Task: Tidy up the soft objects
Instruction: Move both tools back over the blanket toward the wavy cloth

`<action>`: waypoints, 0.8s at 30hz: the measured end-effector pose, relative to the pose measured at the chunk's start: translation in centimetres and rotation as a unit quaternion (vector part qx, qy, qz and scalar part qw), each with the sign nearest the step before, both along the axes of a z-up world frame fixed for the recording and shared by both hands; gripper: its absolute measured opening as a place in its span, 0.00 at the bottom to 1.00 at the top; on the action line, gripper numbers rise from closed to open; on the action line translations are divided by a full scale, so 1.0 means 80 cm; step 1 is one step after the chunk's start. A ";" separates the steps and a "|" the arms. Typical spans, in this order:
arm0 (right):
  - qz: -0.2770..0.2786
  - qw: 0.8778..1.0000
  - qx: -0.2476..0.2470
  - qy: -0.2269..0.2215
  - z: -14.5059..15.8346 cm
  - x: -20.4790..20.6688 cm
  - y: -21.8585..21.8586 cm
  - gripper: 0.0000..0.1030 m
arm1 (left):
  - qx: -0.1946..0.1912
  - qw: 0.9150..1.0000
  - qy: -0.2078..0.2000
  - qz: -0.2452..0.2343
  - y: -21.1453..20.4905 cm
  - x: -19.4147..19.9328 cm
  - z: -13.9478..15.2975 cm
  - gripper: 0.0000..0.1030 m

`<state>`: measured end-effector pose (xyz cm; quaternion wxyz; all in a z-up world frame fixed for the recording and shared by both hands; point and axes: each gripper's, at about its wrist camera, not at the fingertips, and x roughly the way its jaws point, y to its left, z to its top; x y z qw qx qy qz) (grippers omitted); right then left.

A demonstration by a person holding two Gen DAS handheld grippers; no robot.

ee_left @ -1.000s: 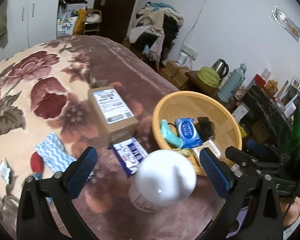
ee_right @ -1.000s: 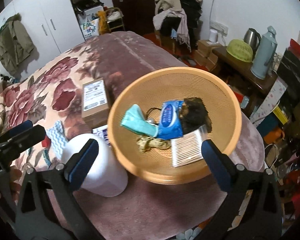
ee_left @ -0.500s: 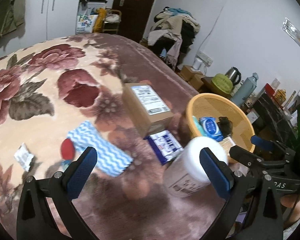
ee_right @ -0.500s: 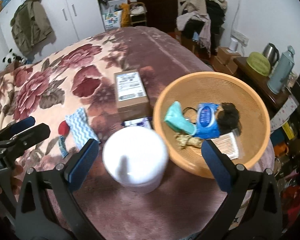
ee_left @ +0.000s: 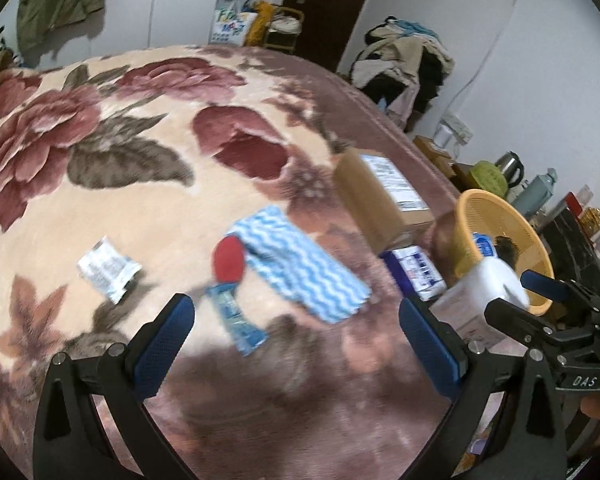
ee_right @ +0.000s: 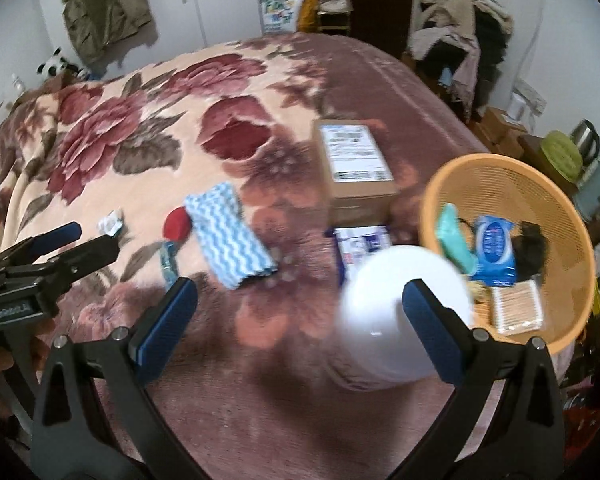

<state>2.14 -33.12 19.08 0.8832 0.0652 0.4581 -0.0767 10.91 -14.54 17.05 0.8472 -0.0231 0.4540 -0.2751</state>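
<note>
Both tongs [ee_left: 298, 334] [ee_right: 300, 316] agape (empty)

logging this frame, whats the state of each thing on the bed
left gripper: open, empty
right gripper: open, empty
orange basket: upright, holding items
blue wavy-striped cloth: folded, on blanket
cardboard box: closed
white jar: upright, lidded
blue sachet: flat on blanket

Blue-and-white wavy-striped cloth [ee_left: 300, 264], folded flat, lies mid-blanket. Red round pad [ee_left: 229, 260] touches its left edge. Orange mesh basket [ee_right: 500, 172] sits at blanket's right edge, holding teal soft item [ee_right: 454, 238], blue wipes pack [ee_right: 494, 250], dark fuzzy clump [ee_right: 534, 246], cotton-swab pack [ee_right: 518, 306].
</note>
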 end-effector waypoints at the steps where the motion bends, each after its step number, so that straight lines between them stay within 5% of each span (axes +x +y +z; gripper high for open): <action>1: 0.006 1.000 0.001 0.003 -0.004 0.005 0.007 1.00 | 0.001 1.000 0.005 0.005 0.008 0.004 -0.007 0.99; 13: 0.054 0.997 0.023 0.054 -0.075 0.052 0.067 1.00 | 0.014 0.998 0.050 0.040 0.059 0.035 -0.084 0.99; 24: 0.050 0.996 0.016 0.067 -0.120 0.095 0.056 0.99 | -0.001 0.994 0.091 0.069 0.048 0.056 -0.138 0.92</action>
